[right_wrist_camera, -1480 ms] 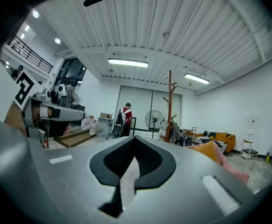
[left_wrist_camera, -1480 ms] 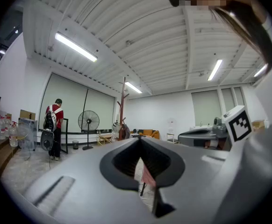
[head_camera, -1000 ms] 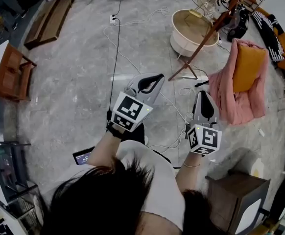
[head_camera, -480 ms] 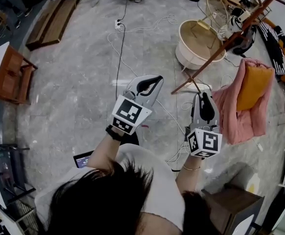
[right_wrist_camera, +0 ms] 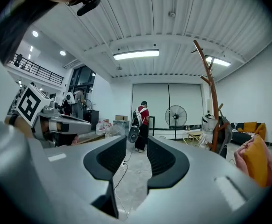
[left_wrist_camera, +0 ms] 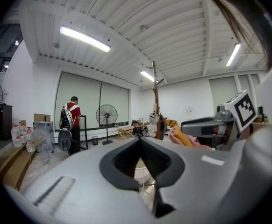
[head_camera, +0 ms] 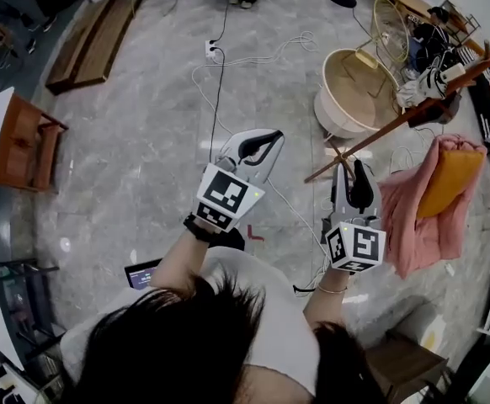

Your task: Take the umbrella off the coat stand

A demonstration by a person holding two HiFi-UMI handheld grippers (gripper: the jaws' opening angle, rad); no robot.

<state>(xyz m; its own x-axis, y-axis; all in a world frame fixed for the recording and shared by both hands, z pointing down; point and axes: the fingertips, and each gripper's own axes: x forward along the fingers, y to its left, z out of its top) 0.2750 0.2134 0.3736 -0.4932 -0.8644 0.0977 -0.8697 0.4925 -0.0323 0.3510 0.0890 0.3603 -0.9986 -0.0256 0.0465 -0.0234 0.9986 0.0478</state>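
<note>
The wooden coat stand point(head_camera: 413, 108) leans across the upper right of the head view, with bags and dark things point(head_camera: 434, 78) hung on it. It also stands far ahead in the right gripper view point(right_wrist_camera: 213, 101) and the left gripper view point(left_wrist_camera: 155, 97). I cannot pick out the umbrella among the hung things. My left gripper point(head_camera: 270, 138) is held out level with its jaw tips together and nothing in them. My right gripper point(head_camera: 359, 168) points toward the stand's foot. Its jaws point(right_wrist_camera: 137, 141) are opening, with only floor between them.
A pink cloth with an orange cushion point(head_camera: 434, 200) hangs right of the stand. A cream round tub point(head_camera: 354, 87) sits behind the stand's foot. Cables point(head_camera: 220, 57) run over the floor ahead. A person in red point(right_wrist_camera: 140, 120) and a standing fan point(right_wrist_camera: 175, 115) are far off.
The whole scene has slid right and nearer in the head view as both grippers were carried forward toward the coat stand. The grippers keep the same pose side by side.
</note>
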